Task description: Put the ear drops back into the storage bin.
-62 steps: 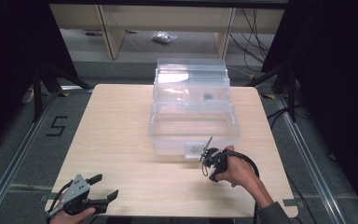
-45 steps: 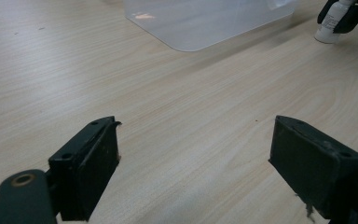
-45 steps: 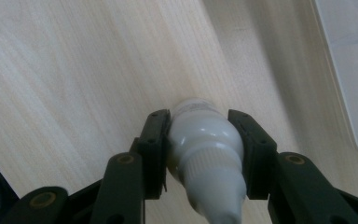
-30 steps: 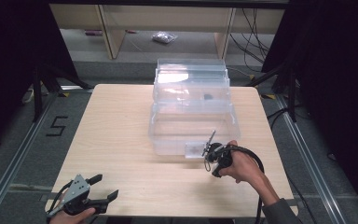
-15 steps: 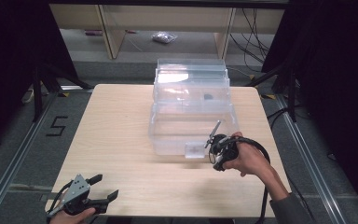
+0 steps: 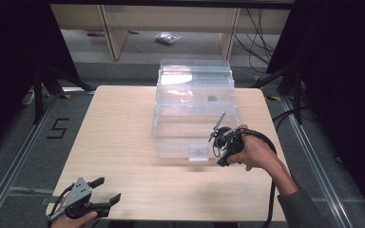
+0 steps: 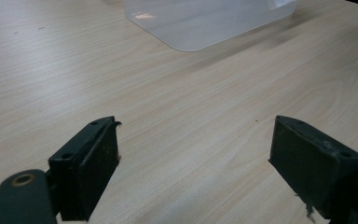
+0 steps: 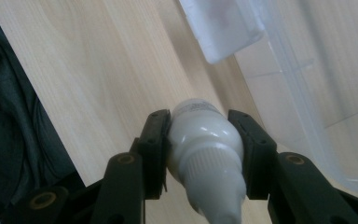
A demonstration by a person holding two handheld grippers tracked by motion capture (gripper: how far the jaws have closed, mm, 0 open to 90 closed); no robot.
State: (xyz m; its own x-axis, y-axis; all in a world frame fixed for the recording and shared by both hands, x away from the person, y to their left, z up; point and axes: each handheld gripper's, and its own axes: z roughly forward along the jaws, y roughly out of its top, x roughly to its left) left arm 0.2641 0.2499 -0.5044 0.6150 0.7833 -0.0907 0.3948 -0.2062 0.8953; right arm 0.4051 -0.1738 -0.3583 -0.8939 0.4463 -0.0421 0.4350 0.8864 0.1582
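White bottle (image 8: 205,140) in right claw (image 8: 200,149) — beside clear bin (image 6: 195,128).

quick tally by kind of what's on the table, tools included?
Clear plastic storage bins: 2, stacked on the wooden table.
White squeeze bottle: 1, clamped in the right tool.
Tools: 2, the right tool and the left tool, which is open with nothing between its jaws.
Total: 5.
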